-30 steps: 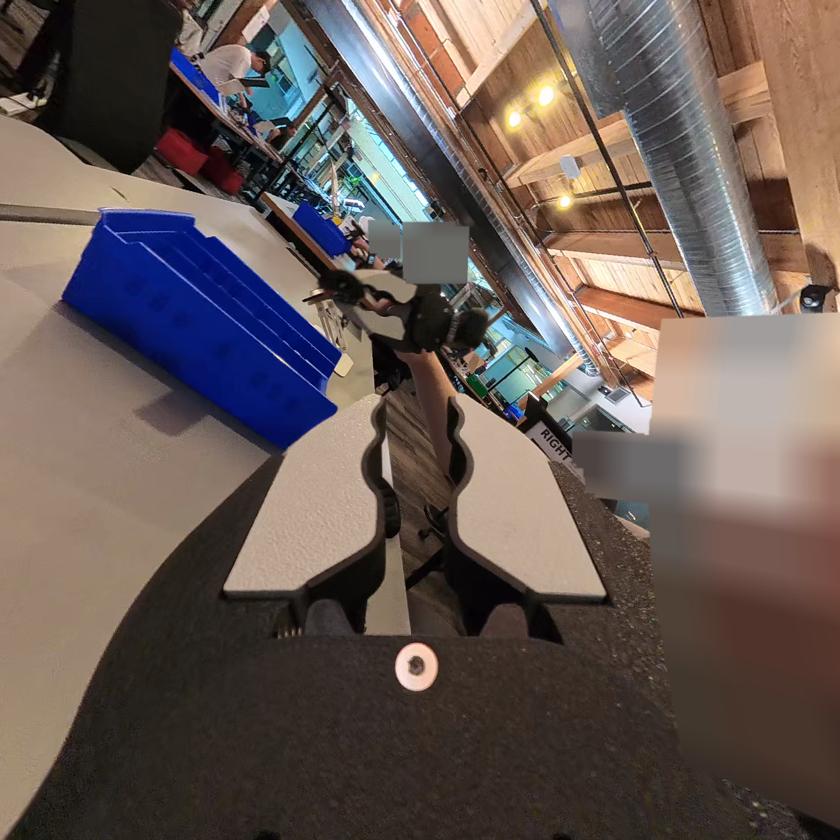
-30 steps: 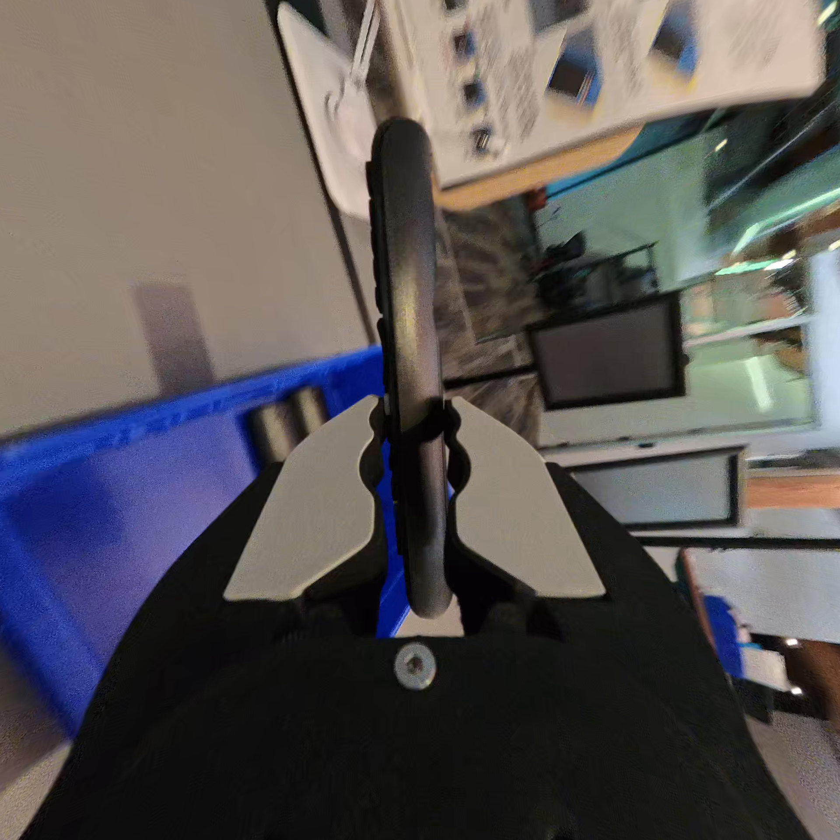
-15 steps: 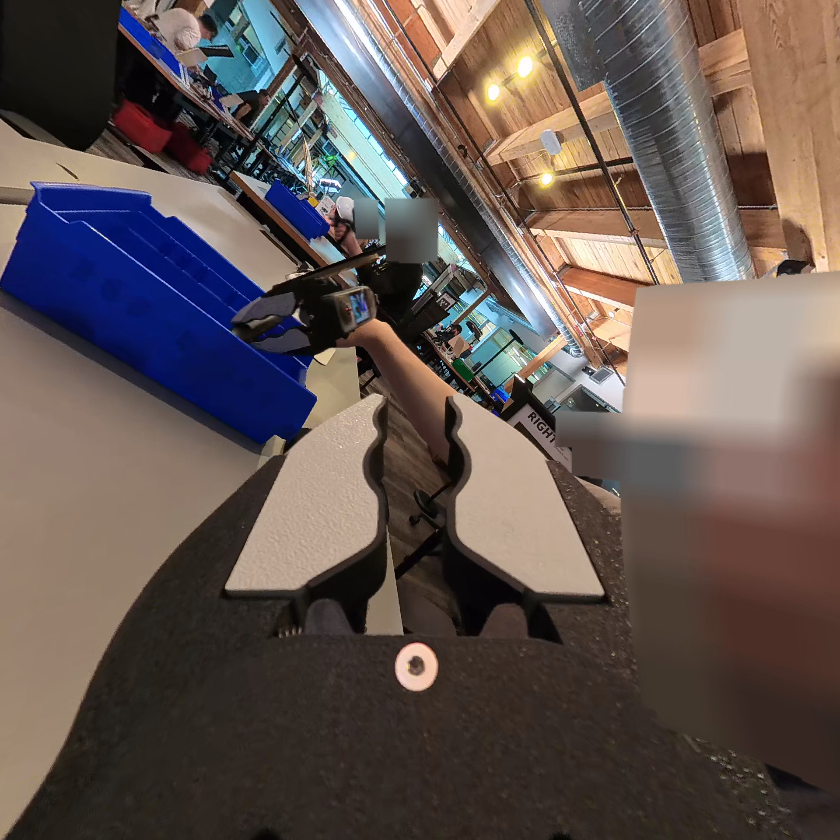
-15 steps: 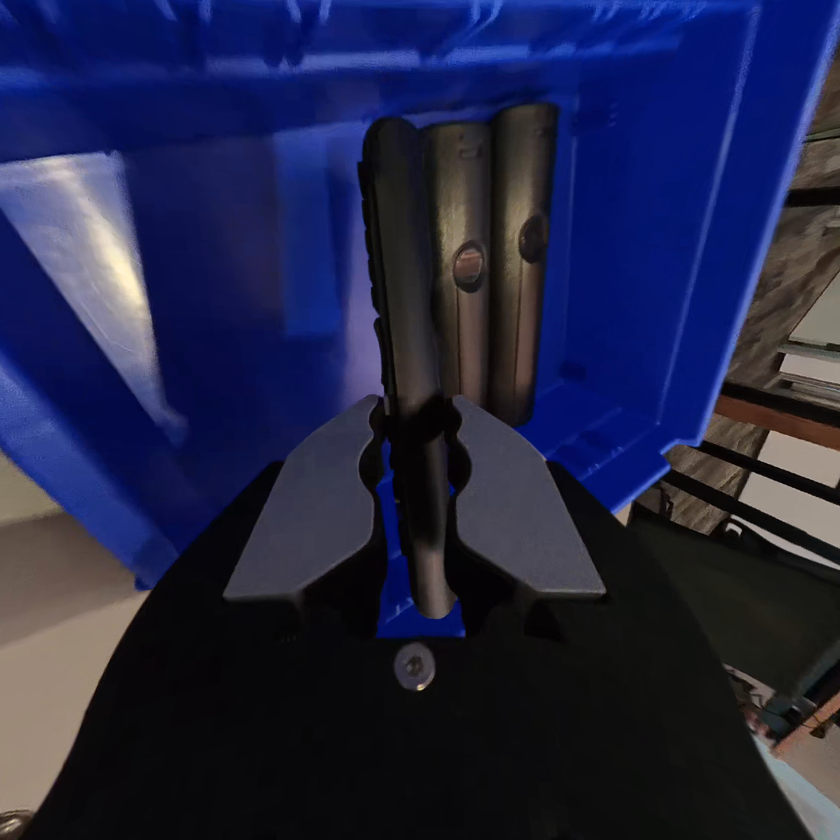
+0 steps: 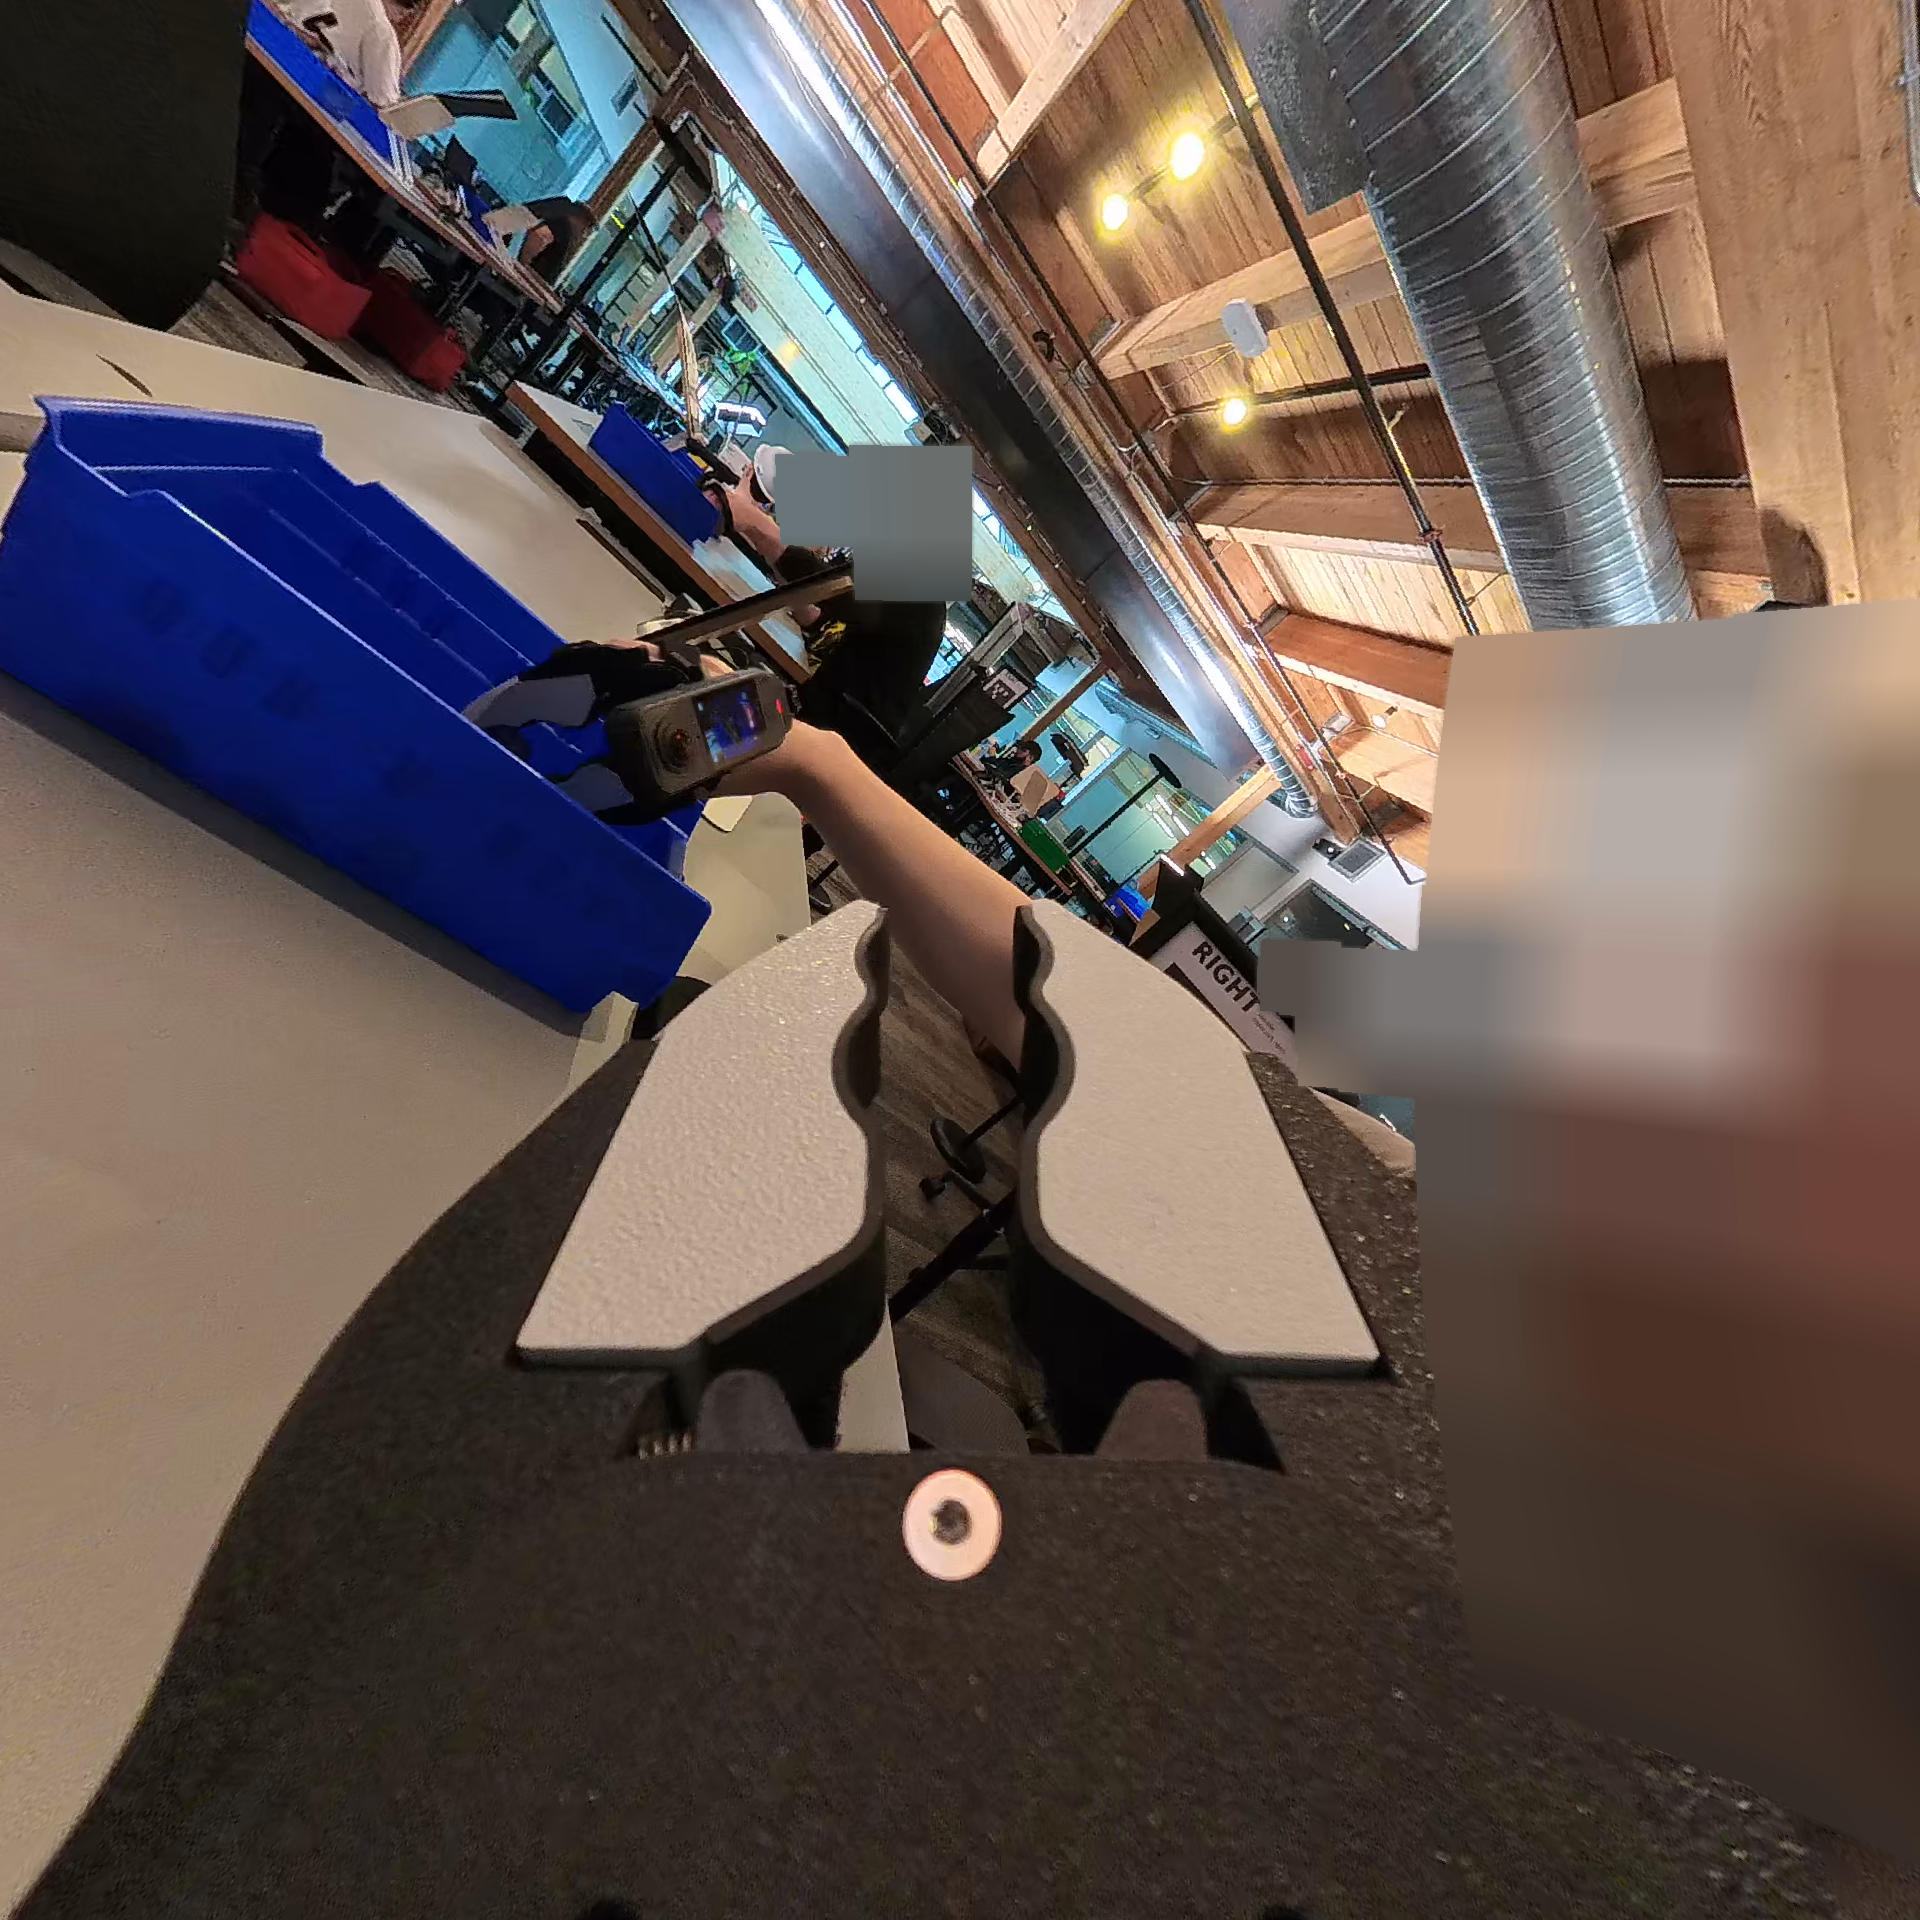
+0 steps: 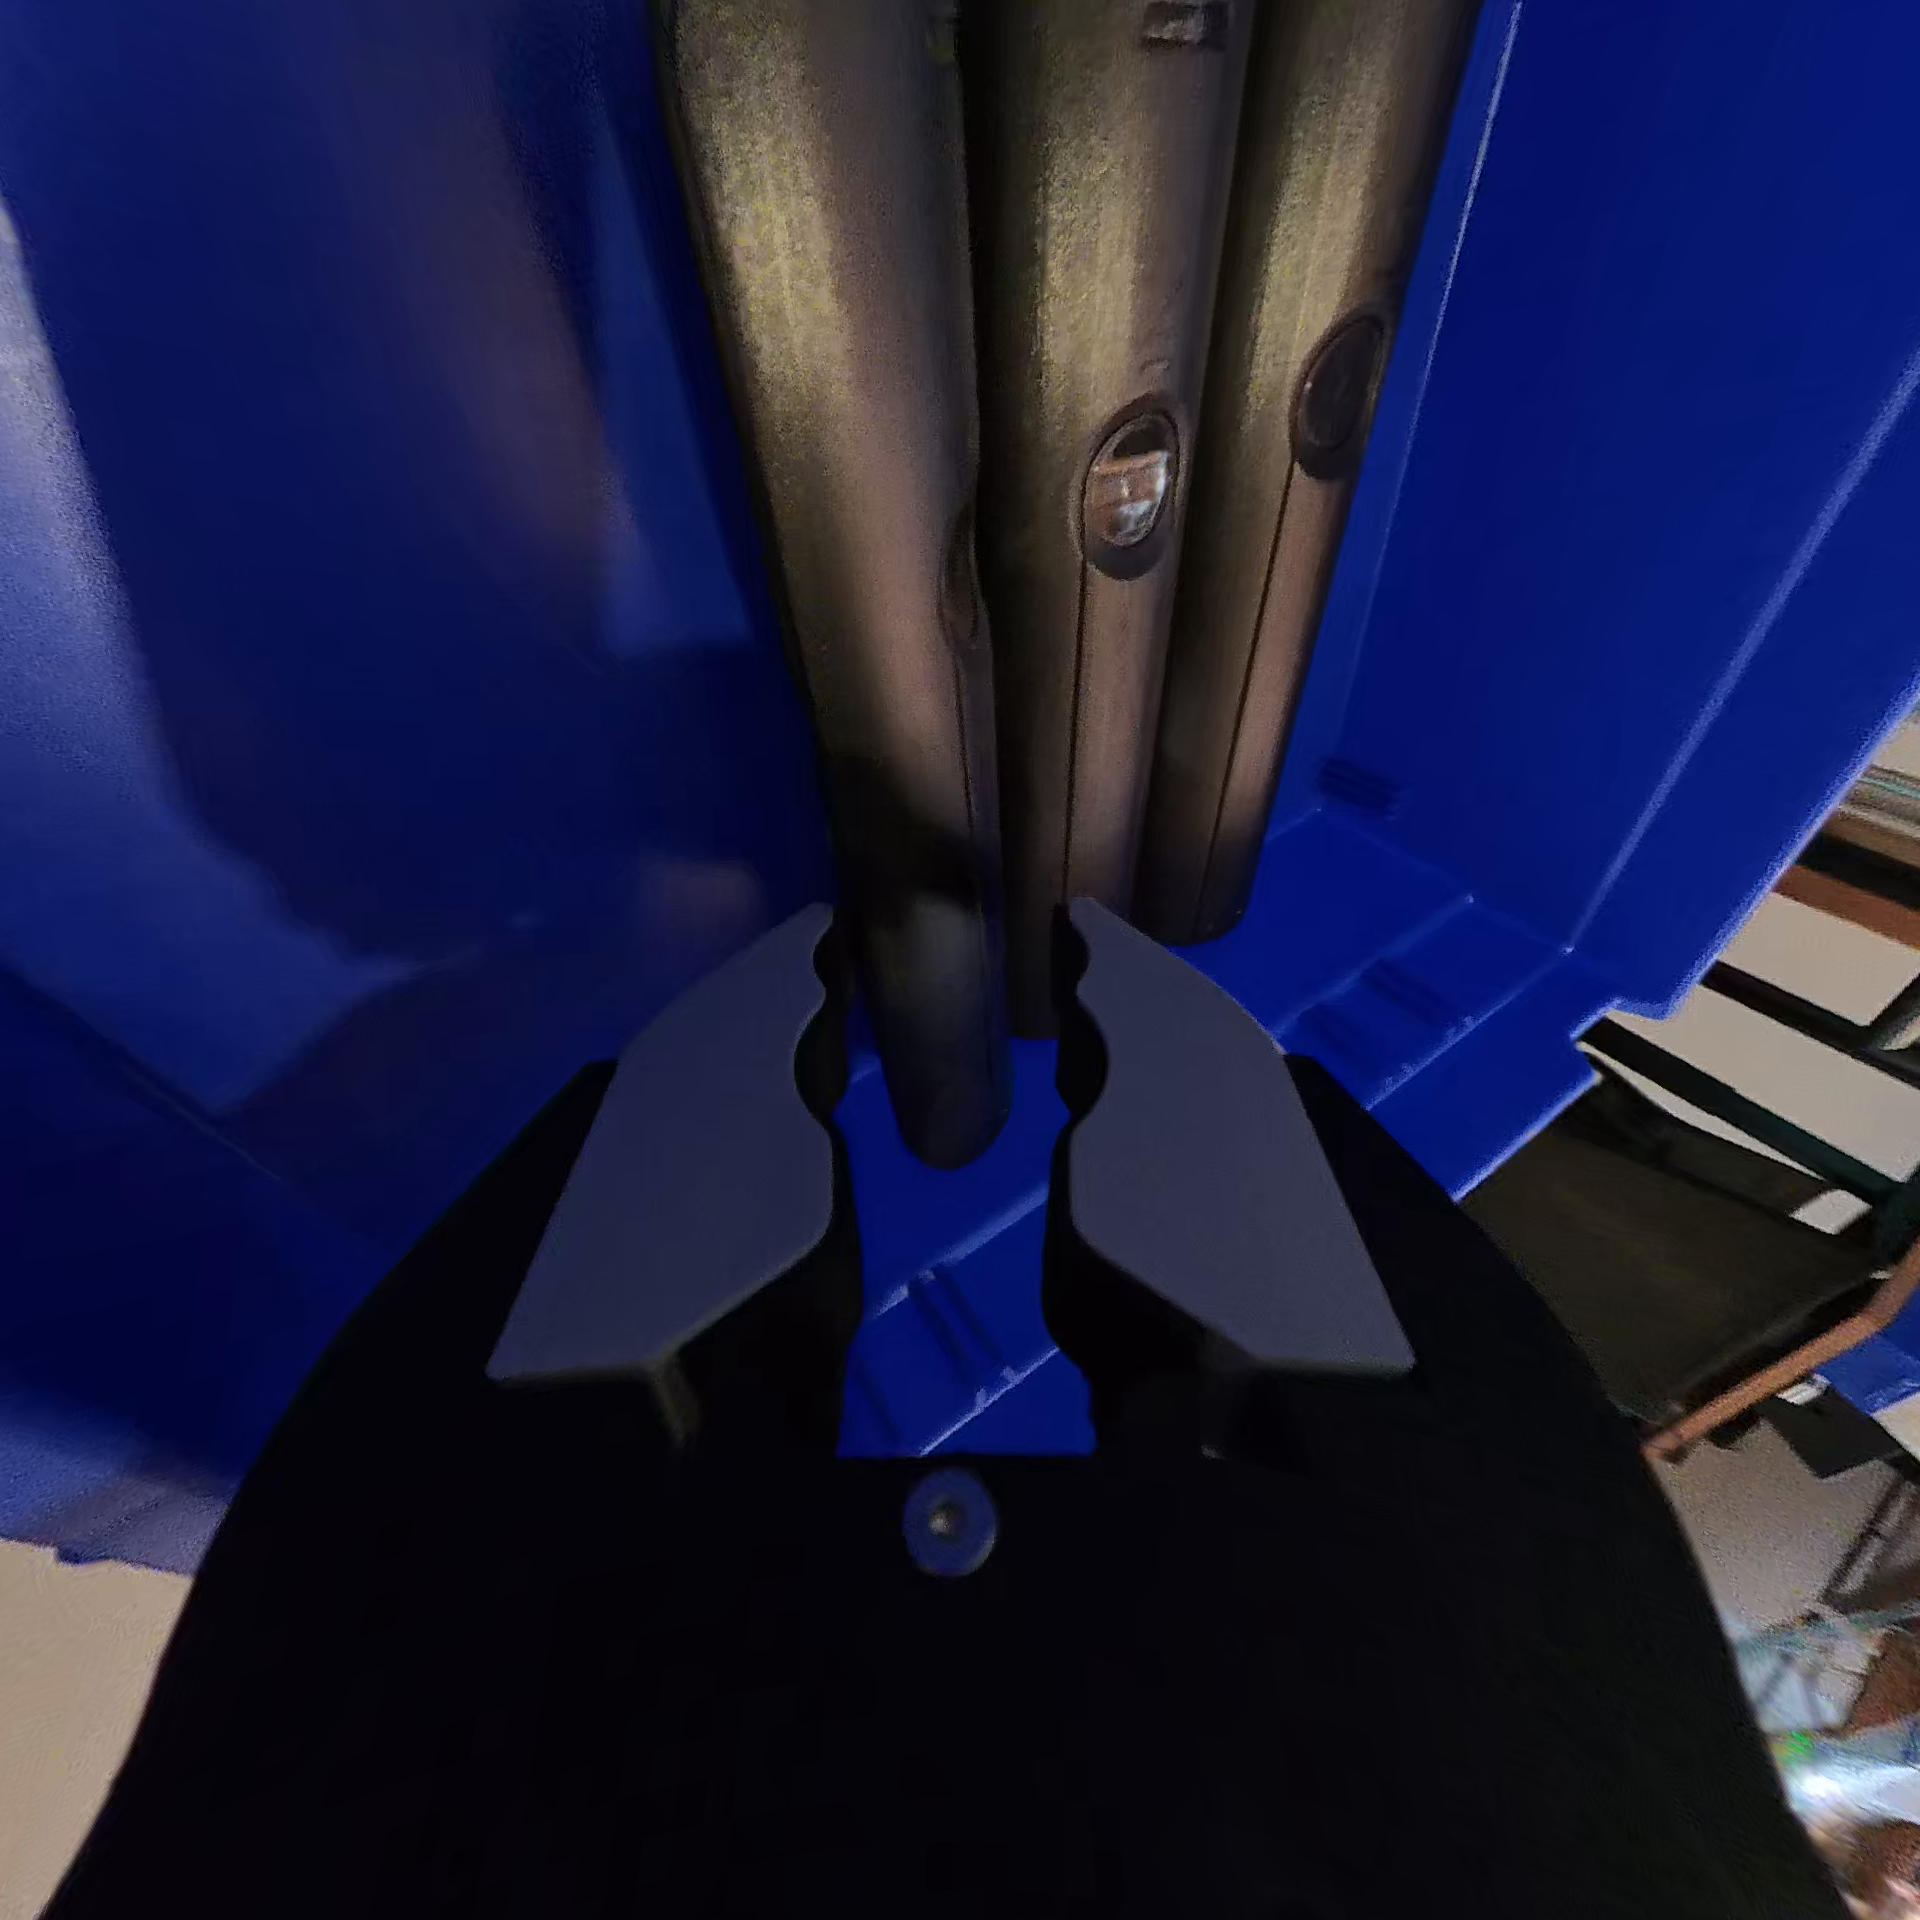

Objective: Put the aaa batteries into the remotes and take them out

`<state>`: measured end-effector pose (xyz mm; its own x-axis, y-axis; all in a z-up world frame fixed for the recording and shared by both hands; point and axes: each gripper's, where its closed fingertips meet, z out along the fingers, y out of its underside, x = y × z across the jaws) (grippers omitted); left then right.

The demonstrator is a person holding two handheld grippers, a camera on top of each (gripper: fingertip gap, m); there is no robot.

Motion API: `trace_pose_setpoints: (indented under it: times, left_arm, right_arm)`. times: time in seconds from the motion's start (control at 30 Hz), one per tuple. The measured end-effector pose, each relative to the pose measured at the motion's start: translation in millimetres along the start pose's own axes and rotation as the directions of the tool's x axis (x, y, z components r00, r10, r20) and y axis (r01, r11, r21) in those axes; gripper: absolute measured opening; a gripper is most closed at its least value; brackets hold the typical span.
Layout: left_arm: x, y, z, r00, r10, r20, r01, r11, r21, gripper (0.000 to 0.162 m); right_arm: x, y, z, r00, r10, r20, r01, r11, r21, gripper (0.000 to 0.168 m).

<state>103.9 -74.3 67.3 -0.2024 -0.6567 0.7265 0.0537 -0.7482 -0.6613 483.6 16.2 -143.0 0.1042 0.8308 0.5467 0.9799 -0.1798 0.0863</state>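
Note:
Three black remotes lie side by side, backs up, in a blue bin [image 6: 312, 520]. My right gripper [image 6: 945, 935] is open inside the bin, its fingers on either side of the near end of the left remote [image 6: 831, 468] with a gap on the right side. The middle remote [image 6: 1081, 312] and the right remote [image 6: 1320, 520] lie against it. In the left wrist view the right gripper [image 5: 561, 717] reaches into the blue bin [image 5: 312, 707]. My left gripper [image 5: 951, 925] is open and empty, held off the table's edge. No batteries show.
The bin stands on a light table [image 5: 208, 1091] near its right edge. The person's bare forearm [image 5: 894, 821] stretches from the right gripper past my left fingers. Other tables, bins and people are far behind.
My right gripper carried the remote down into the bin beside the other two, laid it flat and opened off it. The left gripper stayed open and barely moved.

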Motion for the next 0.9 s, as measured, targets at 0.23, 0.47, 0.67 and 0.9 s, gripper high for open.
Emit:
trace_pose_setpoints:
  times: [0.23,0.47,0.67,0.9]
  left_arm:
    - [2.9,-0.9,-0.2,1.0,0.0,-0.009,0.0,1.0,0.004,0.021]
    - [4.1,5.2,4.8,1.0,-0.012,-0.021,0.012,1.0,-0.018,0.021]
    - [7.8,-1.6,-1.1,1.0,0.013,-0.019,-0.013,1.0,-0.005,0.021]
    - [7.4,-17.4,-18.9,0.993,0.1,0.059,-0.102,0.995,0.021,0.021]
  right_arm:
    - [-12.1,-2.3,-0.2,0.986,0.158,0.046,-0.16,0.986,0.045,0.057]
    - [-6.2,5.6,0.2,0.93,0.367,0.025,-0.367,0.93,-0.002,0.065]
    - [30.3,20.9,-64.0,0.827,0.53,-0.188,-0.518,0.848,0.113,0.064]
    - [99.3,-3.5,-187.7,0.505,0.761,-0.407,-0.61,0.648,0.456,0.063]
